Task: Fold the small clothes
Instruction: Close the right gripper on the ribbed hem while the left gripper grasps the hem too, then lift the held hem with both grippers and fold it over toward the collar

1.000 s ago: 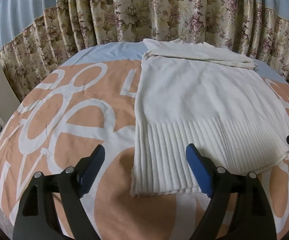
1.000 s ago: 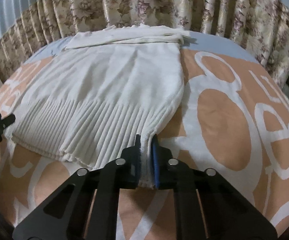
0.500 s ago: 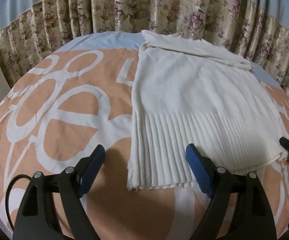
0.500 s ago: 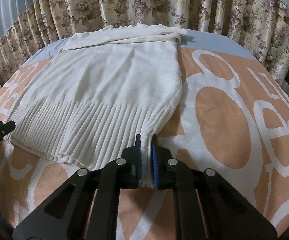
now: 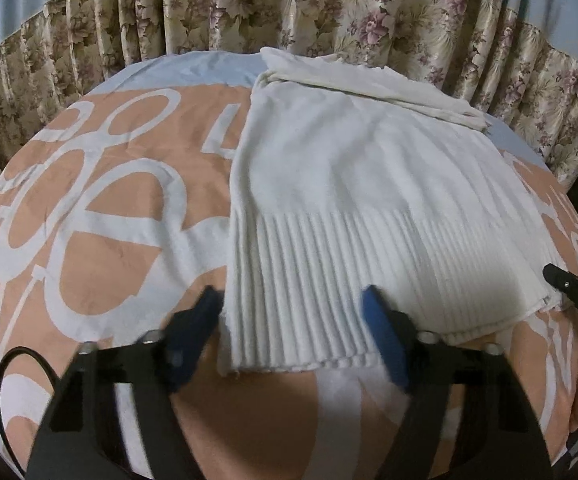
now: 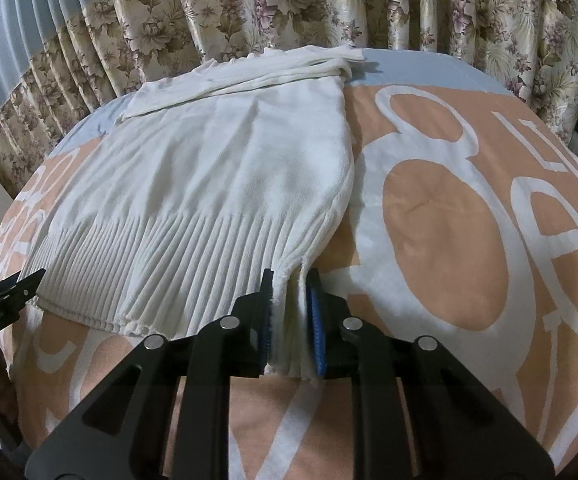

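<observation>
The white knit garment (image 5: 353, 184) lies flat on a bed with an orange-and-white patterned cover (image 5: 101, 216). Its ribbed hem is at the near edge, and its bundled upper part is at the far edge by the floral curtain (image 5: 329, 12).

The left tongs (image 5: 293, 332) are spread wide and straddle the near left hem corner, with one blue pad on either side and no cloth gripped. The frame is blurred there, so contact with the hem cannot be confirmed.

The right tongs (image 6: 291, 320) are pinching the near right hem corner (image 6: 289, 344), with the ribbing bunched between the pads.

Judgement: the step in hand is securing both hem corners before folding the hem toward the far edge.

To do it well:
- The left tongs should advance so the pads enclose all layers of the ribbing, then close squarely on the corner without catching the cover beneath.
- Both corners should be lifted level and carried away together.
- The hem should be kept taut between the two grips so the fold line runs straight.
</observation>
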A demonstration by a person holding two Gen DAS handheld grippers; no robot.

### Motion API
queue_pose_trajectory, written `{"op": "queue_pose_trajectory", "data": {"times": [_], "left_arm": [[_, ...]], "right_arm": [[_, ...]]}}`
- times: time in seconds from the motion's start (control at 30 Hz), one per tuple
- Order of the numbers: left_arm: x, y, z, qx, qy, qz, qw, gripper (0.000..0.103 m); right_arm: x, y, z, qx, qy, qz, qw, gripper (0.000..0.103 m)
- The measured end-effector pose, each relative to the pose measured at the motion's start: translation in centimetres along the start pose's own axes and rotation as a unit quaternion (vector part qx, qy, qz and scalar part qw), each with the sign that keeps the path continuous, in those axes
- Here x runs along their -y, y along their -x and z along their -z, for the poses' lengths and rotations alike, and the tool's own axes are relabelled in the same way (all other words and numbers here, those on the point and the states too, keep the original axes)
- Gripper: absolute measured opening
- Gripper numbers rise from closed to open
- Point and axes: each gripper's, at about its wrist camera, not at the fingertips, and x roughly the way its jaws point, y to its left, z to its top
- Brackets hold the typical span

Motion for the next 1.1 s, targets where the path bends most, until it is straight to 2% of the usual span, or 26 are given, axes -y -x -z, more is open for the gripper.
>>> {"op": "queue_pose_trajectory", "data": {"times": [0.07, 0.1, 0.13, 0.27, 0.43, 0.63, 0.7, 0.77, 0.93, 1.1], "left_arm": [[-0.1, 0.1, 0.0, 0.004, 0.004, 0.002, 1.0000, 0.052], [-0.3, 0.1, 0.0, 0.005, 0.008, 0.005, 0.9999, 0.050], [-0.5, 0.1, 0.0, 0.006, 0.013, 0.005, 0.9999, 0.041], [-0.4, 0.2, -0.2, 0.009, 0.013, 0.011, 0.9998, 0.018], [0.4, 0.2, -0.2, 0.013, -0.004, -0.010, 0.9999, 0.015], [0.6, 0.4, -0.5, 0.016, -0.011, -0.022, 0.9996, 0.014], [0.9, 0.8, -0.5, 0.023, -0.026, -0.037, 0.9987, 0.013], [1.1, 1.2, -0.7, 0.028, -0.029, -0.045, 0.9982, 0.013], [1.4, 1.9, -0.5, 0.037, -0.048, -0.055, 0.9966, 0.013], [1.4, 2.2, 0.0, 0.034, -0.048, -0.045, 0.9972, 0.013]], "right_arm": [[0.0, 0.0, 0.0, 0.000, 0.001, 0.001, 1.000, 0.016], [-0.1, 0.0, 0.0, 0.000, 0.001, 0.002, 1.000, 0.016], [-0.1, 0.0, 0.0, 0.000, 0.002, 0.002, 1.000, 0.016], [-0.4, 0.1, 0.0, 0.001, 0.012, 0.014, 1.000, 0.016], [-1.6, 0.0, 0.2, 0.004, 0.041, 0.048, 0.998, 0.016], [-2.1, -0.1, 0.3, 0.006, 0.056, 0.067, 0.996, 0.015], [-2.7, 0.1, 0.4, 0.012, 0.066, 0.082, 0.994, 0.007], [-3.0, 0.4, 0.5, 0.022, 0.072, 0.097, 0.992, 0.006], [-2.7, 0.5, 0.6, 0.013, 0.069, 0.088, 0.994, 0.006], [-1.1, 1.6, 1.0, 0.012, 0.029, 0.051, 0.998, 0.005]]}}
